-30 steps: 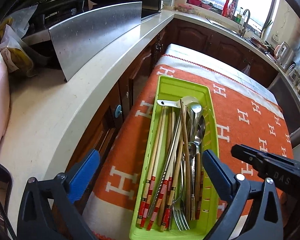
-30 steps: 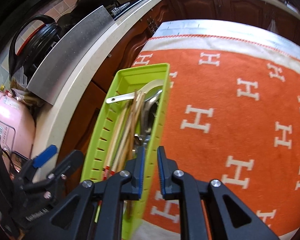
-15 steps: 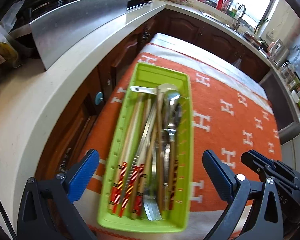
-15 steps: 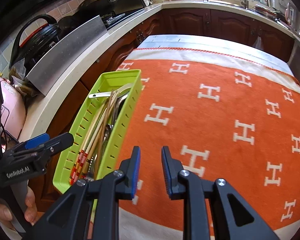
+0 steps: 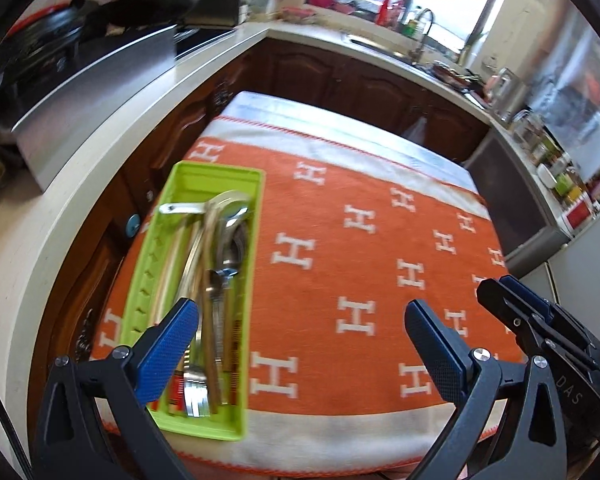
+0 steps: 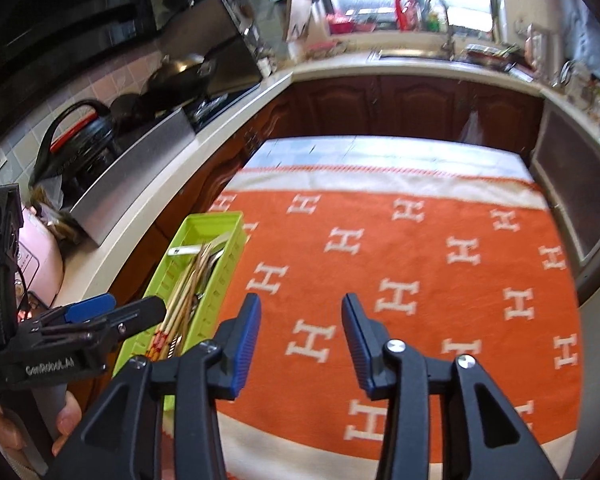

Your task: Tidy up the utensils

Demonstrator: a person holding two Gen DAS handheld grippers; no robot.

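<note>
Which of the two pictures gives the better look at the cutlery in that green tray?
The left wrist view: it looks down into the green tray, showing spoons, a fork and chopsticks. The right wrist view sees mostly its slotted side wall.

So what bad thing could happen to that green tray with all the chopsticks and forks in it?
The green tray sits right at the left edge of the orange cloth, beside the gap to the counter, so a bump might tip it off. The chopsticks and fork lie piled and crossed, so lifting one could drag others out. Both the left gripper and the right gripper, which is opening, hold nothing.
</note>
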